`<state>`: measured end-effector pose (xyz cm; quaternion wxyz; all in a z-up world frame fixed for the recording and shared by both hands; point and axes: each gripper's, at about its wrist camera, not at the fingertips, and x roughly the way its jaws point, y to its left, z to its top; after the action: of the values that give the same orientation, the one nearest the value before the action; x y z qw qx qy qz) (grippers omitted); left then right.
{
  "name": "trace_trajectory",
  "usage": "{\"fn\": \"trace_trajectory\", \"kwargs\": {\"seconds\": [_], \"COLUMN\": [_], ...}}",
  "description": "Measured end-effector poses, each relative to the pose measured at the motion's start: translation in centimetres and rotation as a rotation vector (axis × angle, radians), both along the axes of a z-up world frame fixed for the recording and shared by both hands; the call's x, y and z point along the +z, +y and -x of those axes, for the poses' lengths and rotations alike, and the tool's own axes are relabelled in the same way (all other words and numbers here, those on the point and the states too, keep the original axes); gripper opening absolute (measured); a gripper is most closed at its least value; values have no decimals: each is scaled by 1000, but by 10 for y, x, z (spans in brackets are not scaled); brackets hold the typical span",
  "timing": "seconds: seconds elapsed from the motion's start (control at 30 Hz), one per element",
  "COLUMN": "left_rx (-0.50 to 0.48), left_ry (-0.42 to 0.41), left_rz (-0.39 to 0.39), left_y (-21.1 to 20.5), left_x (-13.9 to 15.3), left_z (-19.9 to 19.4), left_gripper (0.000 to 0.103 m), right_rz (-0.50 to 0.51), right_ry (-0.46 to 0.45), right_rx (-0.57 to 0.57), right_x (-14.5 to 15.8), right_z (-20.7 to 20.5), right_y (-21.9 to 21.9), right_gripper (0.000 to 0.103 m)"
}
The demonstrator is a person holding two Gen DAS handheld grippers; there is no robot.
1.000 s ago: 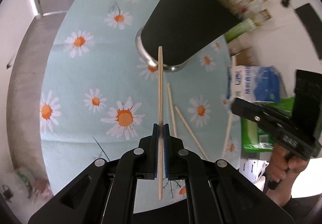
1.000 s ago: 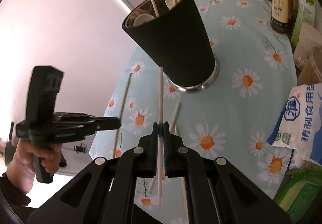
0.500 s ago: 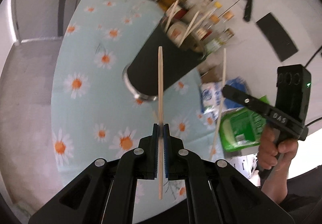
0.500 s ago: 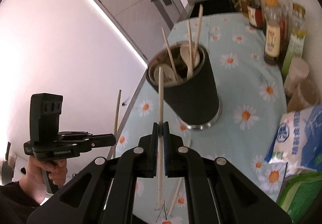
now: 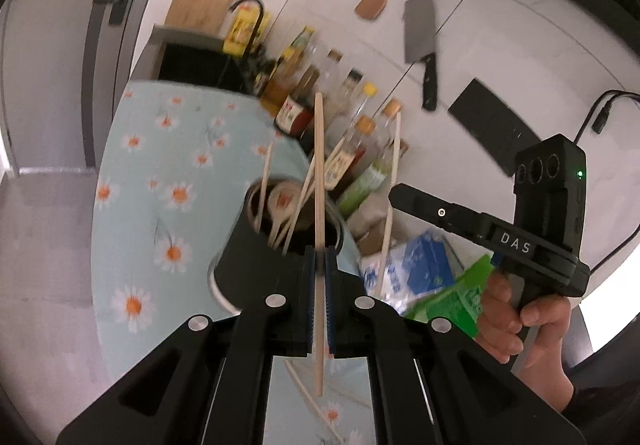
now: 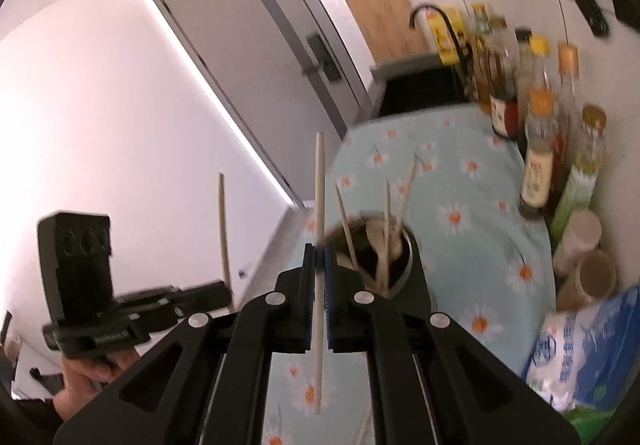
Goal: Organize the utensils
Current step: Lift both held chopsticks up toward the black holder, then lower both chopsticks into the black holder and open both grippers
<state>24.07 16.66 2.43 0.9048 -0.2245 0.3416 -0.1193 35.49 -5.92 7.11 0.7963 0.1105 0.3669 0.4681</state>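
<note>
1. Chopsticks: I have one chopstick (image 5: pixel 319 181) clenched upright in my left gripper (image 5: pixel 319 273), above the black holder (image 5: pixel 256 265).
2. My right gripper (image 6: pixel 319 269) clamps a pale chopstick (image 6: pixel 319 205) beside that holder's rim.
3. Several sticks already stand inside it.

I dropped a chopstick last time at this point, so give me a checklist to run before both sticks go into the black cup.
1. Left gripper clamped on its chopstick: ok, pads shut on the shaft.
2. Right gripper clamped on its chopstick: ok, pads shut on the shaft.
3. Both sticks lifted above the rim of the black cup: ok, each is held upright and raised.
4. Room in the cup mouth: cannot tell, several chopsticks and a pale spoon already crowd it.
5. Stray sticks left on the daisy tablecloth: not ok, at least one lies below the left gripper.
</note>
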Motion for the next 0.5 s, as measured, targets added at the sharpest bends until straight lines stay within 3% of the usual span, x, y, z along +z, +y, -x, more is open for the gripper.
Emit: {"fn": "trace_trajectory", "kwargs": {"seconds": [0.37, 0.5], "left_rx": [25, 31], "left_ry": [-214, -248], "left_rz": [-106, -86], "left_y": [-11, -10], "left_x": [47, 52], "left_z": [-25, -34], "left_gripper": [3, 3], "right_rz": [-170, -206], "right_ry": [-170, -218], "right_rx": [-44, -70], "right_x": [36, 39], "right_z": [-22, -25], "right_y": [-1, -3], "right_gripper": [6, 6]}}
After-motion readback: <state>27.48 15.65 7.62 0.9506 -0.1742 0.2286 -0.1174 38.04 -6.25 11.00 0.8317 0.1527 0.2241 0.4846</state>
